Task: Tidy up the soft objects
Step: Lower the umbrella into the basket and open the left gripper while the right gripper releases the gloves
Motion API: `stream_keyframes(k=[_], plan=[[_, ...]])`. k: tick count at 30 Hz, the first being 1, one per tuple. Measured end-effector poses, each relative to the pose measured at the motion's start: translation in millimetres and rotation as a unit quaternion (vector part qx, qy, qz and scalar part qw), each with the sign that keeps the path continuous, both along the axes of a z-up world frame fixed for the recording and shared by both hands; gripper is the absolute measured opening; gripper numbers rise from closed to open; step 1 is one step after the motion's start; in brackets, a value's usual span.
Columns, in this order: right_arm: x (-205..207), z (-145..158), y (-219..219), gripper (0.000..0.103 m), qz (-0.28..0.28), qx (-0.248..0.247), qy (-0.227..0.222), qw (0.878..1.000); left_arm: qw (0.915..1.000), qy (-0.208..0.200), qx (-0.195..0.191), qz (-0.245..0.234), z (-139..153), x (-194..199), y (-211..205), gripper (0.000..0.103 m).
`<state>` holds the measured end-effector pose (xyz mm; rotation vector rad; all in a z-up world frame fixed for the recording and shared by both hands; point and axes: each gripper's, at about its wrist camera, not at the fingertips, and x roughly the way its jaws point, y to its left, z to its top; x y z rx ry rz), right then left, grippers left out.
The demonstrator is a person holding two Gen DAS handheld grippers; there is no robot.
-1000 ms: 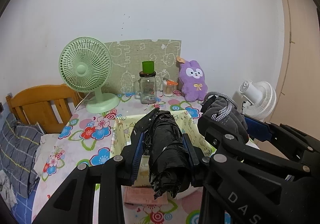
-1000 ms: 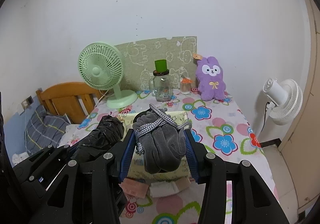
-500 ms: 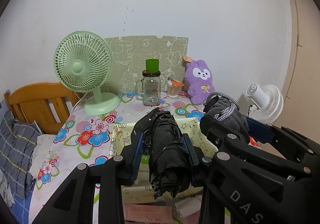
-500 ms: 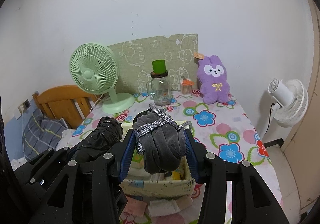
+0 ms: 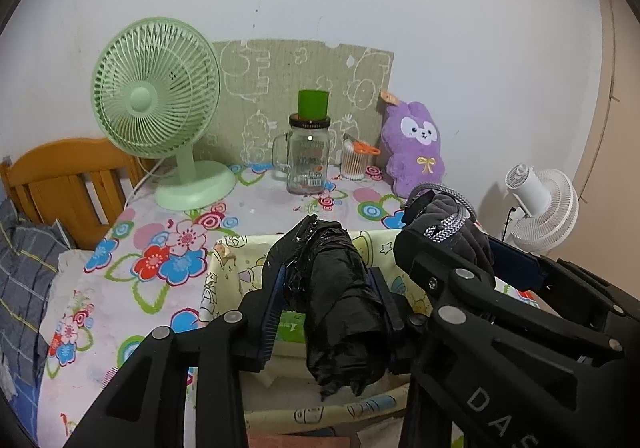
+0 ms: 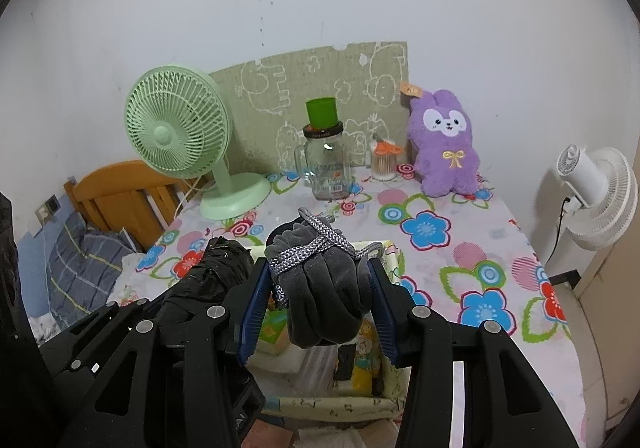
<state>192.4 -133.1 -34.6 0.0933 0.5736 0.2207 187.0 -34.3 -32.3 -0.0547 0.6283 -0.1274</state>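
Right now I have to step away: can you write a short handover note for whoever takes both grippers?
Left gripper: jaws opening, black bundle between them, above the fabric bin.
Right gripper: shut on the grey bundle tied with cord, above the same bin.
Done: both bundles carried over the bin.
Left: drop both in. The purple plush sits at the table's back.

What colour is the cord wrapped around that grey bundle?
The cord is a grey-and-white braid, clearest in the right wrist view.
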Motion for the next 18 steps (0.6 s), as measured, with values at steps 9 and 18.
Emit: stream_keyframes(k=[9, 18], plan=[[23.1, -16.7, 9.7, 0.051, 0.017, 0.001, 0.016, 1.000, 0.9996, 0.025, 0.001, 0.008, -16.6, 17.4, 8.0, 0.075], [43.5, -33.1, 19.8, 0.053, 0.033, 0.002, 0.035, 0.999, 0.9988, 0.048, 0.007, 0.011, -29.0, 26.1, 14.8, 0.079]])
